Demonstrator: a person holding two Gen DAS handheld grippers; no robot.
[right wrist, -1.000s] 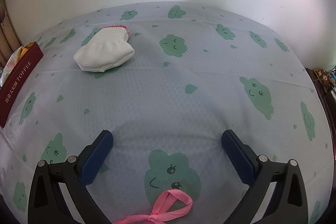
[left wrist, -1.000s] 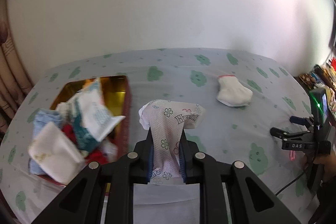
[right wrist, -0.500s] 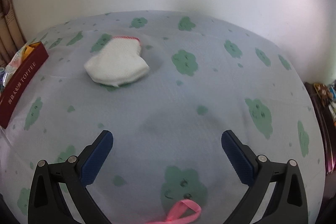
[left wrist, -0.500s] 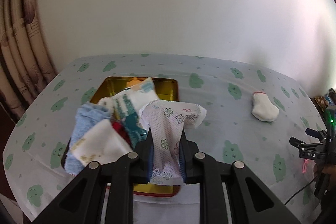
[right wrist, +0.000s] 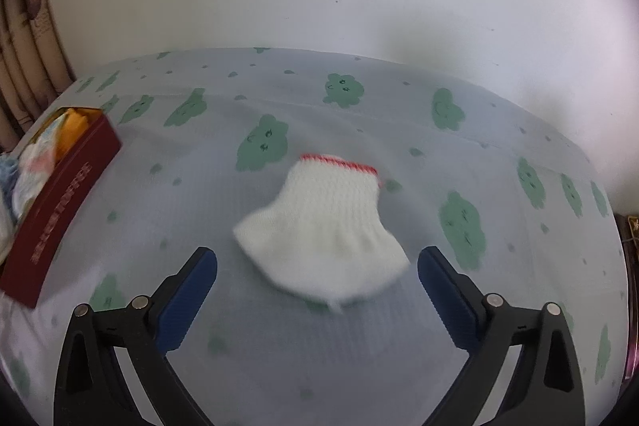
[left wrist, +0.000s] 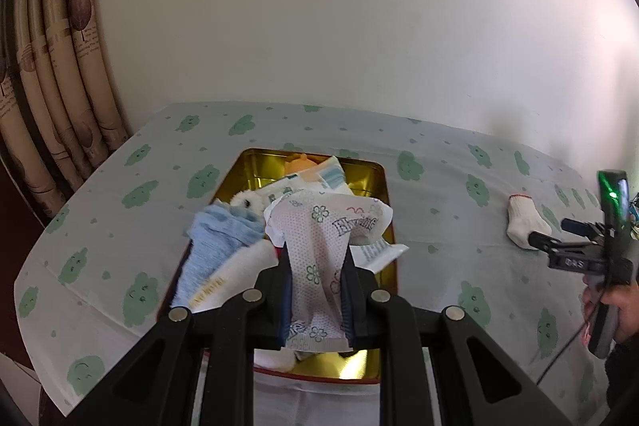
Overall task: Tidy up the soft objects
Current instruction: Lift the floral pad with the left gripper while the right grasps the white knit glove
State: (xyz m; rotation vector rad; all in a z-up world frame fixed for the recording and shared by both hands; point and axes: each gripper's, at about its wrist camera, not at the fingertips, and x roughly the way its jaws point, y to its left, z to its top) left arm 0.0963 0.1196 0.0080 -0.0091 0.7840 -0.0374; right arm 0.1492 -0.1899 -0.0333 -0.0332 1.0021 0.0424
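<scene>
Floral cloth (left wrist: 319, 246) pinched in left gripper (left wrist: 316, 290) above tin (left wrist: 383, 186); right gripper (right wrist: 317, 276) (wide) flanks glove (right wrist: 323, 234).

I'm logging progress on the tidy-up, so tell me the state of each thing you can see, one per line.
Left gripper: shut on the patterned white cloth, above the tin.
Patterned white cloth: held, hanging crumpled.
Tin: open, partly filled with soft items.
Blue cloth: in the tin, spilling over its edge.
White sock: flat on the tablecloth, not gripped.
Right gripper: open, just short of the sock.
</scene>
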